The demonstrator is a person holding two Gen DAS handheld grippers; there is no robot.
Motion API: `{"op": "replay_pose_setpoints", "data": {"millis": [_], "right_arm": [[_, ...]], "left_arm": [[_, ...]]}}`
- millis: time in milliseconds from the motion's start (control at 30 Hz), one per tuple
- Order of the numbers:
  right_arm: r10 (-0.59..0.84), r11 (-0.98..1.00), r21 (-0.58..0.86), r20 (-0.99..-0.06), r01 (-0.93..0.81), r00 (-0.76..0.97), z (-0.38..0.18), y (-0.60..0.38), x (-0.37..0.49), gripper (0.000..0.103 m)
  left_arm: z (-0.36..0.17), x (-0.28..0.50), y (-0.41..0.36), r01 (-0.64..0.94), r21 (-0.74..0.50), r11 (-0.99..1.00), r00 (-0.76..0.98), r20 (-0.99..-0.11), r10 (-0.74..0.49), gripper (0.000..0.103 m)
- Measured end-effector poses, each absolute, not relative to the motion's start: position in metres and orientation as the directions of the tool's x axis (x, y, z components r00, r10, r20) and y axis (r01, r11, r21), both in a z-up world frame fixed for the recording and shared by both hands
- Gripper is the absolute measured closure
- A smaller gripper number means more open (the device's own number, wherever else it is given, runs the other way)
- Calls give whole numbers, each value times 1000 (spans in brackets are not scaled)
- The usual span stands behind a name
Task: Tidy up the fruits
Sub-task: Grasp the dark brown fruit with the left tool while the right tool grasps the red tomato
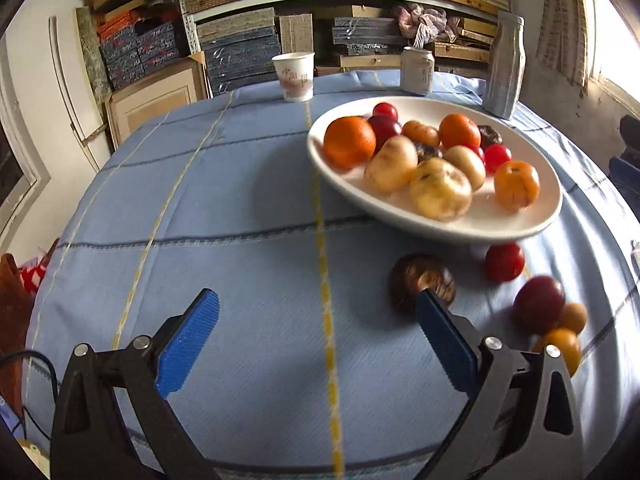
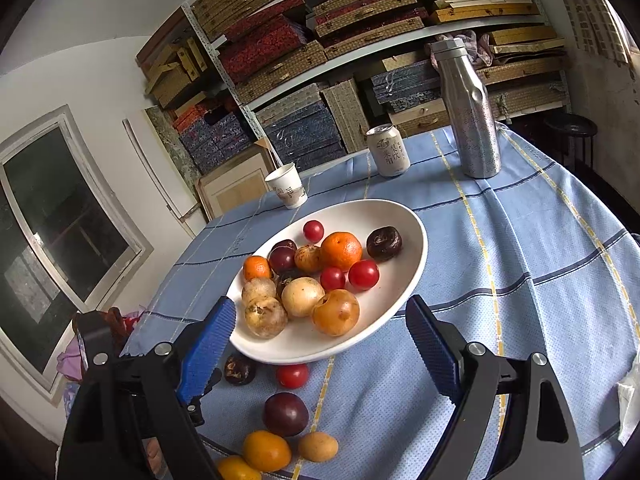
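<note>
A white oval plate [image 1: 500,228] [image 2: 400,216] on the blue checked cloth holds several fruits: oranges, yellowish ones, red cherry tomatoes and dark ones. Loose on the cloth before it lie a dark brown fruit [image 1: 416,276] [image 2: 239,369], a red tomato [image 1: 505,262] [image 2: 292,375], a purple plum [image 1: 538,304] [image 2: 285,413], a small tan fruit [image 1: 574,317] [image 2: 318,446] and an orange one [image 1: 564,346] [image 2: 266,450]. My left gripper [image 1: 317,298] is open over bare cloth, its right finger just in front of the brown fruit. My right gripper [image 2: 322,307] is open and empty, framing the plate's near rim.
At the table's far side stand a paper cup [image 1: 294,76] [image 2: 288,190], a drinks can [image 1: 417,70] [image 2: 388,150] and a tall metal bottle [image 1: 505,66] [image 2: 468,108]. Shelves of boxes fill the wall behind. Another orange fruit [image 2: 236,470] lies near the front edge.
</note>
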State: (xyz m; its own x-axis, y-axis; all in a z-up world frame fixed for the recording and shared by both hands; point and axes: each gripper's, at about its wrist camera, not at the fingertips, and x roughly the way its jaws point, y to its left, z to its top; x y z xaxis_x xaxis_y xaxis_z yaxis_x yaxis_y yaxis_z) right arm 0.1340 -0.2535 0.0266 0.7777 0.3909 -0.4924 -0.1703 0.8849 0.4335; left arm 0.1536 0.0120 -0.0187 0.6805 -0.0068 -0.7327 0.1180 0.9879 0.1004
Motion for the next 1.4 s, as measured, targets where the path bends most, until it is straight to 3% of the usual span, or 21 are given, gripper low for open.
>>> {"op": "replay_pose_setpoints", "data": {"millis": [433, 500, 567, 633, 733, 1067, 1267, 1400], "right_arm": [[411, 881, 435, -507, -187, 758, 24, -248, 134, 15], [416, 881, 432, -508, -194, 755, 24, -247, 135, 15], [416, 883, 425, -510, -200, 753, 25, -246, 134, 15], [419, 882, 428, -513, -200, 749, 24, -246, 135, 15], [426, 879, 431, -525, -202, 737, 21, -246, 136, 15], [510, 852, 435, -562, -292, 651, 18, -230, 127, 16], [543, 837, 443, -604, -321, 583, 7, -221, 120, 28], [510, 860, 411, -665, -303, 546, -7, -206, 128, 51]], "left_arm": [[-22, 168, -26, 206, 174, 963, 696, -718, -19, 6], [-26, 174, -32, 229, 175, 958, 681, -732, -30, 15], [-30, 178, -35, 259, 157, 953, 656, -753, -54, 49], [-31, 182, -34, 270, 125, 955, 640, -764, -81, 55], [-32, 184, -32, 286, 84, 955, 626, -771, -119, 61], [-32, 184, -3, 210, 57, 976, 629, -772, -90, 62], [-33, 185, 3, 189, 55, 980, 630, -773, -77, 61], [-33, 184, 3, 187, 52, 981, 630, -773, -79, 61]]}}
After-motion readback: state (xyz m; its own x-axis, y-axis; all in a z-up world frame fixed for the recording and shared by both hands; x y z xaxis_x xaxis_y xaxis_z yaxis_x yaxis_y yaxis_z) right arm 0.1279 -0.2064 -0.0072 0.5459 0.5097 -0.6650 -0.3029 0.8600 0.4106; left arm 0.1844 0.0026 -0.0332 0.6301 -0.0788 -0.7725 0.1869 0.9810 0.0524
